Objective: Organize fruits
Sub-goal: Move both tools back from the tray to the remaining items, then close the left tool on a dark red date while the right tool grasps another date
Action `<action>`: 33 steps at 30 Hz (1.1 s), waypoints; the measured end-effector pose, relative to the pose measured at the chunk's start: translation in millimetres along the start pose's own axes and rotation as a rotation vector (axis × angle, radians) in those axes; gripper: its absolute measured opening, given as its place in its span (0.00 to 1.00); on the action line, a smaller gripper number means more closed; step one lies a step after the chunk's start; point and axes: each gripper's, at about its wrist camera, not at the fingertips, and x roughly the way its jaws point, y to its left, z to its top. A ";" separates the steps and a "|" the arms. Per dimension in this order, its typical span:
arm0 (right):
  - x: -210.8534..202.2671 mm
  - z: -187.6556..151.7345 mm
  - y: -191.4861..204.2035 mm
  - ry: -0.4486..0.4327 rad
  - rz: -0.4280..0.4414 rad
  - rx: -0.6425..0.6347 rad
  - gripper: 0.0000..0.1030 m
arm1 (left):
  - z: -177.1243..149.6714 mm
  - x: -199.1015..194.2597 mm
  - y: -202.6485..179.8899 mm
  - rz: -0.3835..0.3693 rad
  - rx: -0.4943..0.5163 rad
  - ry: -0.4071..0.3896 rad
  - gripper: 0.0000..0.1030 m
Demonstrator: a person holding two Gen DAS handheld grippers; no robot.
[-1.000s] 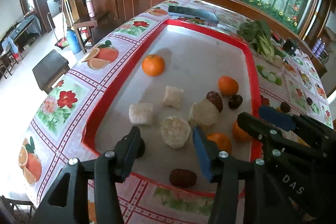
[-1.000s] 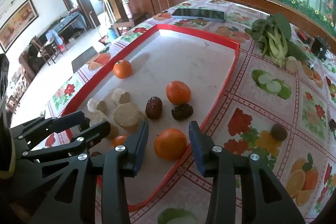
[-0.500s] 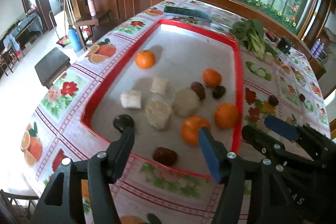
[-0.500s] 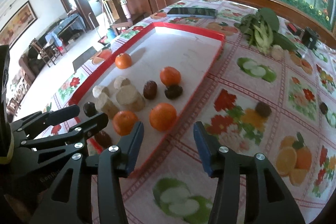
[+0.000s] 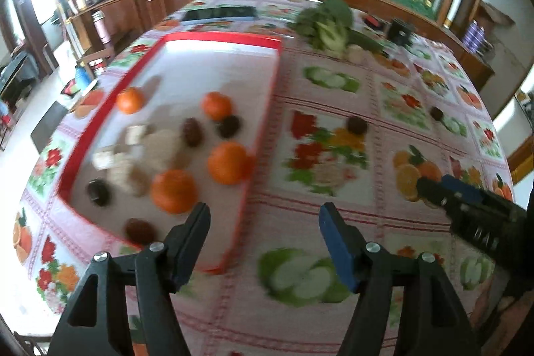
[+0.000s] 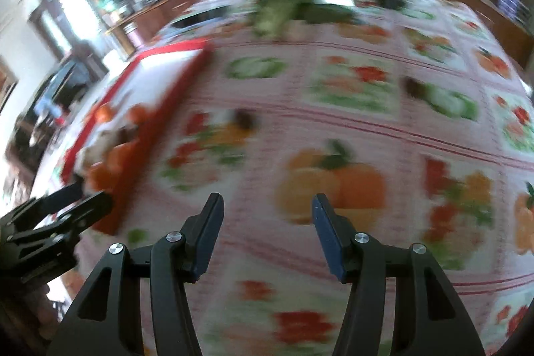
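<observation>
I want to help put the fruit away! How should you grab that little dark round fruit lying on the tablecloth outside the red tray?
Probably from straight above. The little dark fruit lies alone on the flat tablecloth, apart from the red tray, so nothing blocks either side. Close the jaws across its round middle, its widest part, so it should not squirt out. The left gripper has just been opening, with nothing between its jaws.

Bare tablecloth (image 5: 333, 212) fills the frame's centre and right; the crowded red tray (image 5: 263, 122) blocks the left.
</observation>
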 end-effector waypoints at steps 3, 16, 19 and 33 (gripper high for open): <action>-2.9 2.3 -28.5 -0.007 -0.049 0.006 0.53 | 10.0 11.9 -19.0 -0.009 0.011 0.009 0.69; 6.4 22.7 -90.9 -0.037 -0.110 -0.059 0.53 | 57.9 67.3 -75.5 -0.047 0.005 0.008 0.68; 10.6 31.0 -99.2 -0.060 -0.101 -0.050 0.53 | 55.8 79.1 -77.5 -0.038 0.004 0.032 0.66; 50.3 74.9 -85.4 -0.099 -0.135 -0.220 0.34 | 53.2 81.9 -81.1 -0.017 0.021 0.015 0.64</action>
